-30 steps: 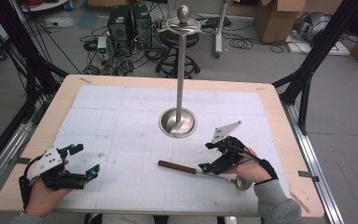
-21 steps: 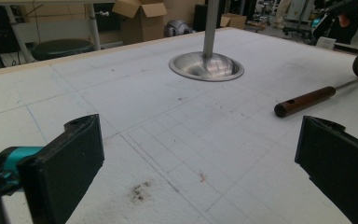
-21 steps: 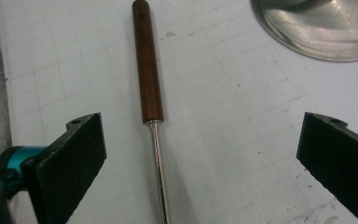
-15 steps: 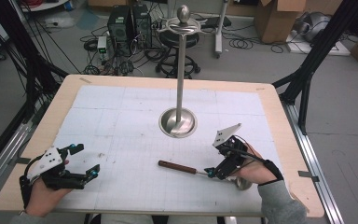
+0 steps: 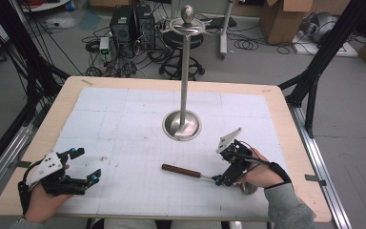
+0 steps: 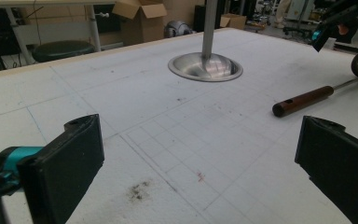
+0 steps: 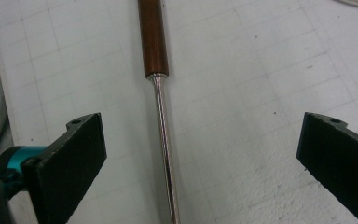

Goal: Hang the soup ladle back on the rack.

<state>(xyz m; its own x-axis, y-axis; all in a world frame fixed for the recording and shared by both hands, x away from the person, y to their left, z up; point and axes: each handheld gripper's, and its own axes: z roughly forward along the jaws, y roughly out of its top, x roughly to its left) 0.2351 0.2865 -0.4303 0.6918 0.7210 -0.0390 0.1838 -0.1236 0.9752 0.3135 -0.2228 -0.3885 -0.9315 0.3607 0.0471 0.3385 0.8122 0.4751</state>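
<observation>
Long steel ladle with brown wooden handle point(image 5: 181, 170) lies flat on the white gridded mat point(image 5: 124, 124), unmoved; right gripper point(image 5: 218, 180), jaws having just widened, straddles its shaft without touching, fully apart; left gripper point(image 5: 86, 164) rests open and empty, unchanged; steel stand point(image 5: 182, 125) stays beyond.

The ladle point(image 5: 190, 172) is lying with its bowl largely hidden behind the right gripper point(image 5: 218, 180) and hand in the high view. In the right gripper view its shaft is running off the near edge, its wooden handle off the far edge. In the left gripper view the stand's point(image 6: 205, 66) pole is being cut off at the top.
</observation>
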